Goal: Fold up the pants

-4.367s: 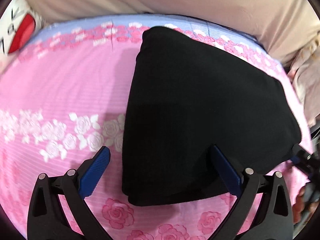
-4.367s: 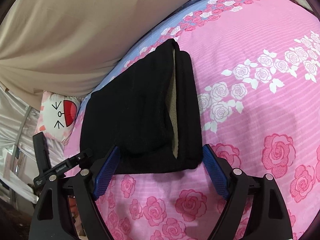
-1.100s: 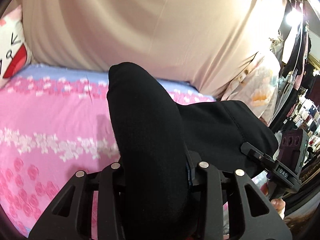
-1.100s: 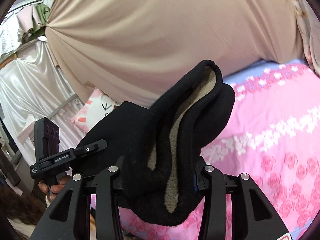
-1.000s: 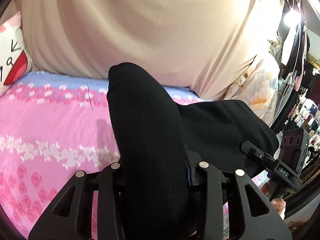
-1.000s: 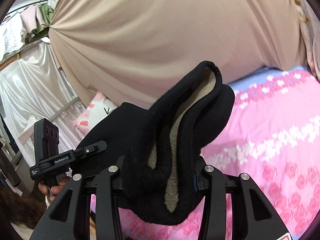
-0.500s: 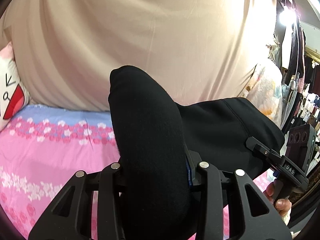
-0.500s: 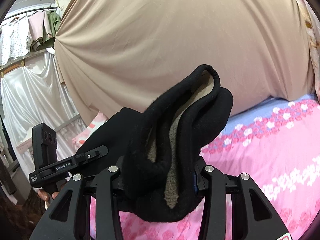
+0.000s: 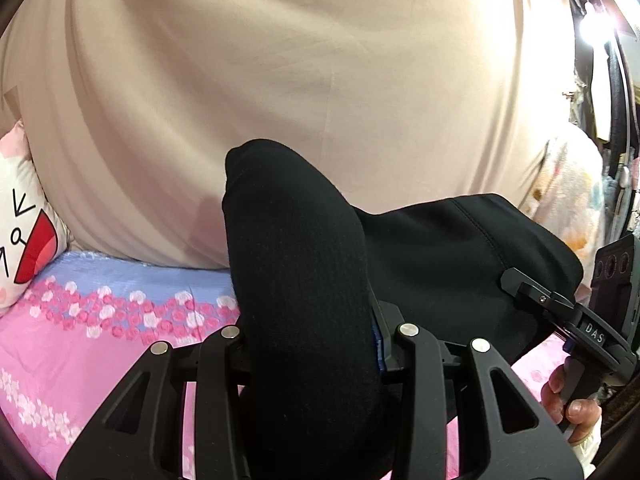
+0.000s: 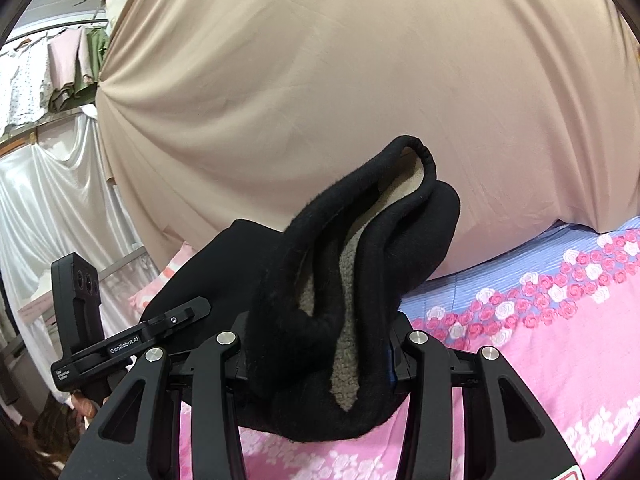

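You are holding the black pants (image 9: 304,288) in the air with both tools, above the bed (image 9: 80,344) with the pink rose sheet. Your left tool (image 9: 310,344) is clamping a thick folded bundle of the fabric, and the jaws are standing only as far apart as the bundle allows. The bundle is rising up between the fingers and is covering most of them. To the right in this view, the rest of the pants is stretching toward your right tool (image 9: 560,312), and your right hand (image 9: 568,404) is showing under it.

In the right wrist view, your right tool (image 10: 320,344) is gripping the other end of the pants (image 10: 360,280) in the same way, pressed on a thick fold. Here the beige fleece lining (image 10: 348,320) is showing between the black layers. Your left tool (image 10: 132,340) is appearing at the left of this view.

A beige curtain (image 10: 340,100) is hanging behind the bed at the far side. A white pillow with a red mouth (image 9: 20,248) is lying at the far left of the bed.
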The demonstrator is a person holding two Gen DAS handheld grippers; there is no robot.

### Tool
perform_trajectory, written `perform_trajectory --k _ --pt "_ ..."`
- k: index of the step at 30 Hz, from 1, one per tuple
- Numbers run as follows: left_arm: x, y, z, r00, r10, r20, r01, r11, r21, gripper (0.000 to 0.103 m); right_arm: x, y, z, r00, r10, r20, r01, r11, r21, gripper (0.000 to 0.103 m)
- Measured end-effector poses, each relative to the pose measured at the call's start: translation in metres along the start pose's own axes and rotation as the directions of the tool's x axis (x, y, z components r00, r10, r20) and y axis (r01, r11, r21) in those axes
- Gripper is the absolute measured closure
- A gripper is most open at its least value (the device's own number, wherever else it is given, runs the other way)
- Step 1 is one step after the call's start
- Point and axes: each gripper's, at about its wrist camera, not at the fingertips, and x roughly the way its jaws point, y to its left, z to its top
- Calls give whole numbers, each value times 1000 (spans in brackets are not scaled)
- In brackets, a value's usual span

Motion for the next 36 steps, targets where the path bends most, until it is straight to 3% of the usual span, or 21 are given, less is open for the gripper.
perform_trajectory --k 17,27,36 --pt "118 26 3 992 95 -84 -95 995 -1 67 108 -74 1 991 -73 -114 79 996 45 62" --pt "186 47 -23 980 136 -145 -136 991 14 67 162 -120 -24 976 -112 -189 129 989 79 62" --pt "225 61 -56 961 145 -235 -147 989 9 66 196 -154 -58 947 -135 -291 171 980 101 62"
